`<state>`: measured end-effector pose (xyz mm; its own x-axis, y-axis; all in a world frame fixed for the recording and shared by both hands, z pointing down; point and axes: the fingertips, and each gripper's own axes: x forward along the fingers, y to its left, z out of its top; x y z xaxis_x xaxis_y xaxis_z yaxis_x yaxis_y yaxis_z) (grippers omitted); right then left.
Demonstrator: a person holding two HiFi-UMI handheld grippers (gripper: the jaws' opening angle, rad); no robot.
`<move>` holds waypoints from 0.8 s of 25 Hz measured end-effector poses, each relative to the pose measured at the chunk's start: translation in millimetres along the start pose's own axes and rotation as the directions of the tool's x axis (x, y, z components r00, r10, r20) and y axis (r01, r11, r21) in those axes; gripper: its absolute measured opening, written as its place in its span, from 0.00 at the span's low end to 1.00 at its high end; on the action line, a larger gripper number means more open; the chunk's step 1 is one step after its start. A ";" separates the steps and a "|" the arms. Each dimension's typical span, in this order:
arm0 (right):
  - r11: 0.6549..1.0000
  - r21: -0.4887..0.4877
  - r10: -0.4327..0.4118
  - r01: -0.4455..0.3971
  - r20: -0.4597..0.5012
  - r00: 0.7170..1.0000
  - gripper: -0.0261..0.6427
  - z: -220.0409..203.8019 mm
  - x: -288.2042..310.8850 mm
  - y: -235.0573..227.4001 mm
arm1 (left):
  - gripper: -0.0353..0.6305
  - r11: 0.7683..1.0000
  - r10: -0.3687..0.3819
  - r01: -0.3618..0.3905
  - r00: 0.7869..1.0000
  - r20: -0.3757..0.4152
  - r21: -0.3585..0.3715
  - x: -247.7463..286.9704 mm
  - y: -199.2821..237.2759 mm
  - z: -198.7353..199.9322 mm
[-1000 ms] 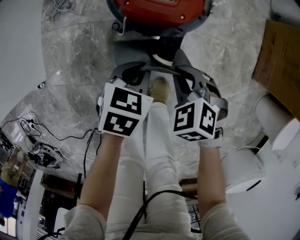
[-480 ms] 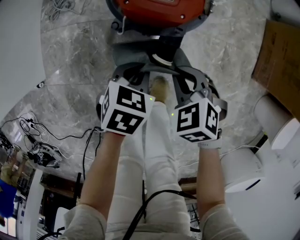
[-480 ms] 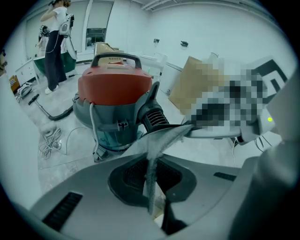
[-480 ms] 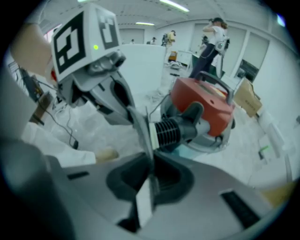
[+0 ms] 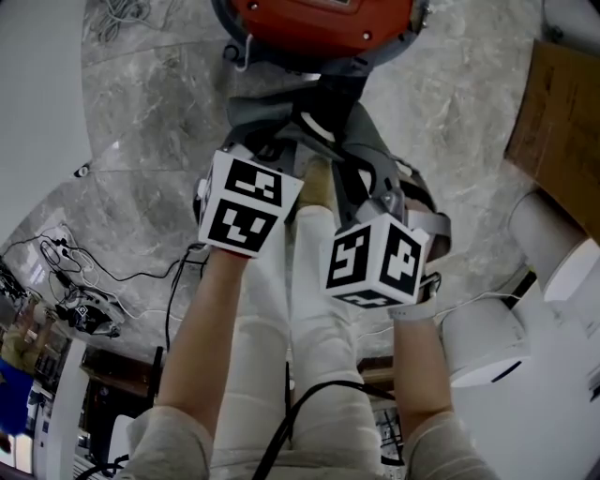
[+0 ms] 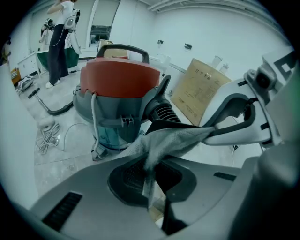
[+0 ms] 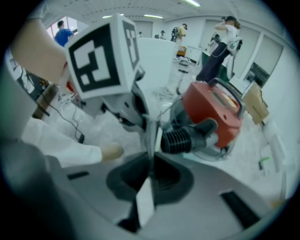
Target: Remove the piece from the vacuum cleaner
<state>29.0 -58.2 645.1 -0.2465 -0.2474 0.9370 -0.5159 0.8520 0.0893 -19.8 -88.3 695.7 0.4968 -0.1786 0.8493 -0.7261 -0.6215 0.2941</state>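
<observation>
The vacuum cleaner [image 5: 314, 23] has a red lid and grey body and stands on the marble floor just ahead; it also shows as the vacuum cleaner [image 6: 119, 79] [image 7: 215, 110]. A grey fabric piece [image 6: 171, 138] hangs between both grippers, beside the black ribbed hose [image 7: 180, 138]. My left gripper [image 6: 151, 185] is shut on one edge of the piece. My right gripper [image 7: 149, 187] is shut on the other edge, seen end-on as a thin sheet [image 7: 151, 136]. In the head view the left gripper [image 5: 277, 145] and right gripper [image 5: 356, 169] sit close together over the grey piece [image 5: 272, 112].
The person's white trouser legs and a shoe [image 5: 321, 178] lie under the grippers. A cardboard box [image 5: 562, 112] and white cylinders [image 5: 548, 244] stand at the right. Cables [image 5: 84, 281] lie on the floor at the left. A person [image 6: 58, 42] stands far back.
The right gripper has risen toward the head camera and shifted slightly left, still gripping the grey piece. The left gripper has barely moved.
</observation>
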 end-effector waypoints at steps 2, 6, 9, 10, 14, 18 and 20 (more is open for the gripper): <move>0.999 -0.033 0.008 -0.008 0.001 1.000 0.09 10.0 -0.8 11.3 | 0.11 1.000 0.013 -0.013 1.000 -0.026 0.006 -1.1 6.2 -7.7; 1.000 0.007 0.006 -0.006 -0.002 1.000 0.09 8.8 -1.3 13.7 | 0.11 0.998 -0.034 0.031 0.998 -0.053 -0.050 -0.4 2.7 -29.2; 1.000 0.009 0.001 -0.001 -0.010 1.000 0.09 4.5 -6.9 10.1 | 0.11 0.996 -0.069 0.066 0.996 -0.048 -0.061 2.5 -5.4 -30.9; 1.000 0.009 0.001 0.000 -0.011 1.000 0.09 3.0 -7.9 9.5 | 0.11 0.996 -0.075 0.071 0.996 -0.050 -0.062 3.4 -7.2 -29.8; 0.999 0.042 0.001 -0.001 -0.012 1.000 0.09 -7.9 -17.5 6.7 | 0.11 0.995 -0.093 0.090 0.994 -0.057 -0.054 -1.2 -20.8 -25.5; 0.999 0.044 0.003 -0.002 -0.013 1.000 0.09 -13.9 -31.2 7.1 | 0.11 0.996 -0.094 0.094 0.993 -0.068 -0.001 -14.3 -33.7 -25.2; 0.999 0.040 0.004 -0.004 -0.005 1.000 0.09 -14.3 -38.5 8.8 | 0.11 0.995 -0.098 0.099 0.993 -0.066 0.011 -22.6 -38.8 -25.3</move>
<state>45.6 -34.5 614.6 -0.2448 -0.2418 0.9389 -0.5470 0.8340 0.0722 -14.9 -40.9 676.2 0.5331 -0.0660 0.8434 -0.6681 -0.6444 0.3719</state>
